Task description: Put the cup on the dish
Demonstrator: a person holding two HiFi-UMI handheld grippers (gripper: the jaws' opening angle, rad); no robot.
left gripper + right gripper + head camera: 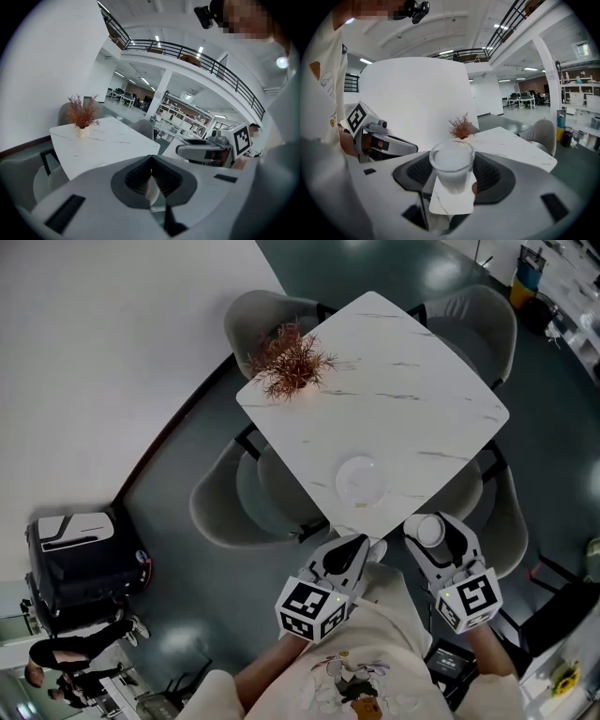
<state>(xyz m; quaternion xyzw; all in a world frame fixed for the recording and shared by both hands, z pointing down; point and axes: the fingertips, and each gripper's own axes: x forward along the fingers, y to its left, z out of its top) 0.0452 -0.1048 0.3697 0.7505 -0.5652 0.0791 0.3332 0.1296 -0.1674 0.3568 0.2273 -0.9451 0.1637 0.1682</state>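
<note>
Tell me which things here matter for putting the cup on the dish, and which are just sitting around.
For the job: cup, in the right gripper; dish on the table.
Lying about: dried plant, chairs.

We wear a cream shirt point(394, 643) with a colourful cartoon print point(349, 679) on its front, and a small black camera point(203, 14) sits at our head. Our left tool point(361, 545) and right tool point(429, 532) share smooth pale grey shells with dark ribbed pads point(137, 178). Each carries a white cube point(312, 607) faced with black square markers.
</note>
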